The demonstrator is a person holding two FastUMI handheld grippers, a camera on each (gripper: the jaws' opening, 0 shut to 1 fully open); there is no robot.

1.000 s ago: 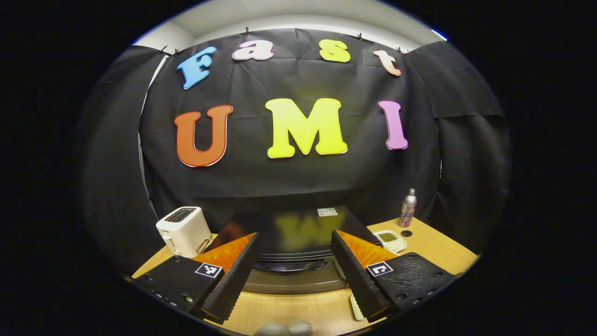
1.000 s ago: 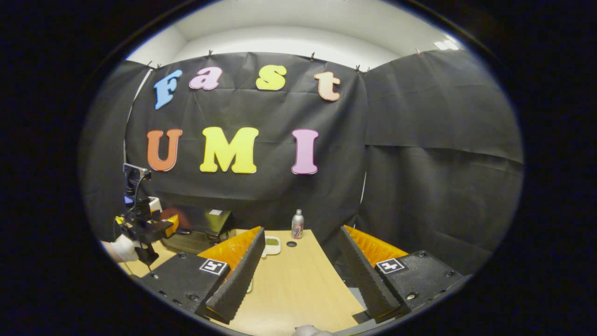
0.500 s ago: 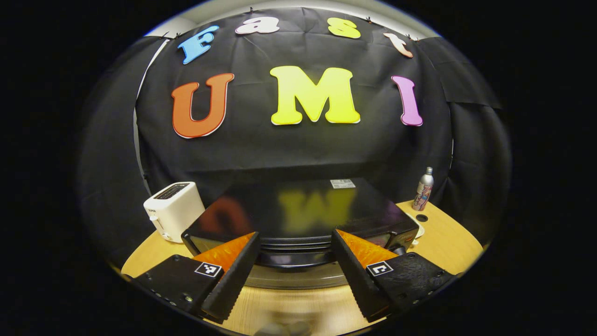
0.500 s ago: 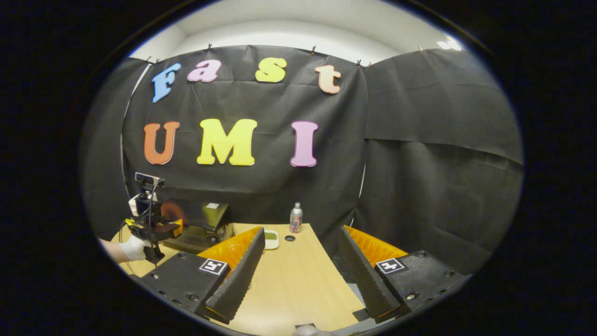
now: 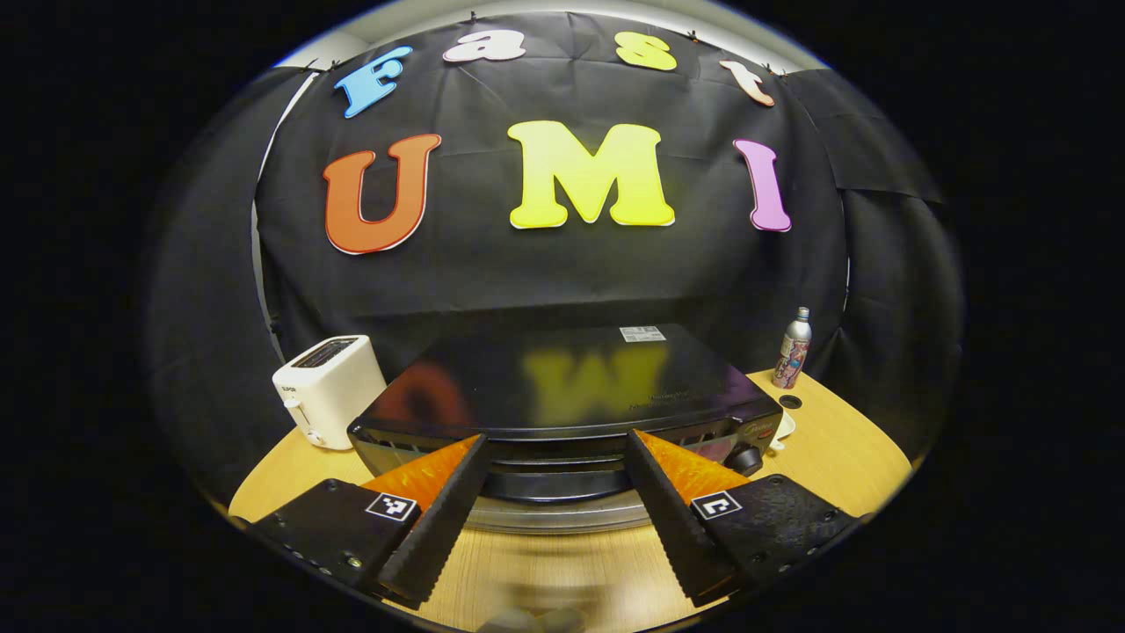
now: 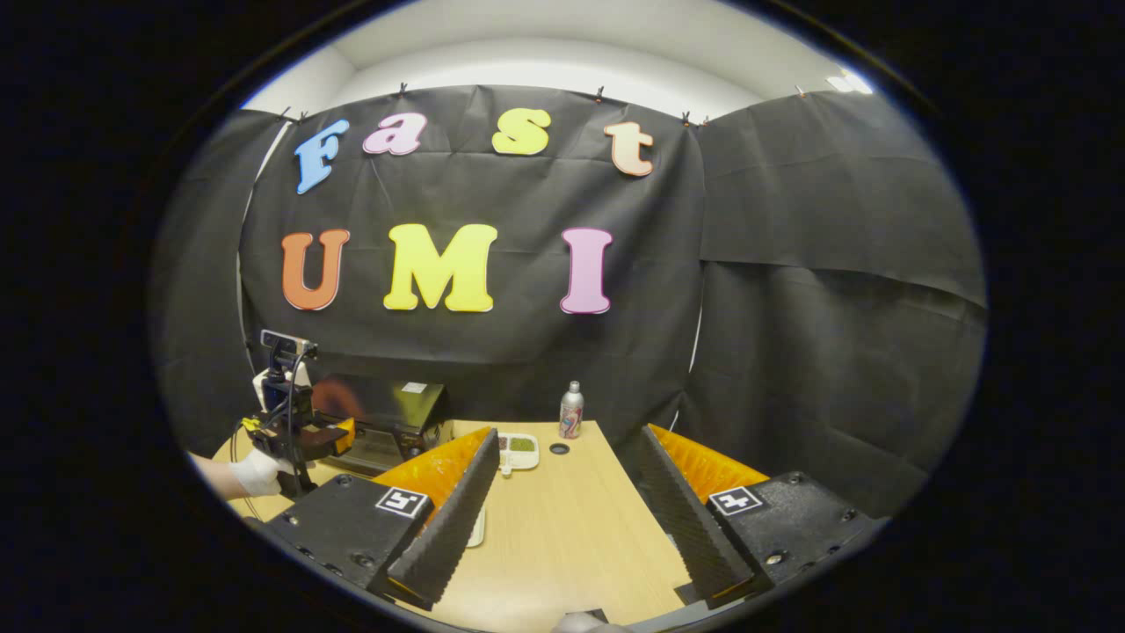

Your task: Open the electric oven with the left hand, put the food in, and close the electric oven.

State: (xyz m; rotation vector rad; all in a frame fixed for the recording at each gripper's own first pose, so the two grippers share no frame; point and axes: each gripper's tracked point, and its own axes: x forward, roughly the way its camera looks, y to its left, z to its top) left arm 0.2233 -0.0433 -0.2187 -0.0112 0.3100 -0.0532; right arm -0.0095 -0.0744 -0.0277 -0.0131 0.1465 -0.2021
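Oven (image 5: pixel 562 396) sits on the table (image 5: pixel 844 448), straight ahead of the left gripper (image 5: pixel 555 514) in the left gripper view. That gripper's fingers are spread wide and hold nothing; the oven's dark front edge shows in the gap between them, just past the tips. Whether the door is open I cannot tell. A knob (image 5: pixel 747 457) shows at the oven's right front corner. A white toaster (image 5: pixel 327 391) stands beside the oven on its left, and a small bottle (image 5: pixel 793 349) stands farther back on its right.

In the right gripper view, the right gripper (image 6: pixel 562 519) is wide open over bare table, empty. Beyond its left finger lies a white tray (image 6: pixel 518 448) with green food (image 6: pixel 523 445). The left gripper (image 6: pixel 303 435), held by a gloved hand (image 6: pixel 255 473), is at the oven's front. The bottle (image 6: pixel 571 411) stands at the table's far edge.
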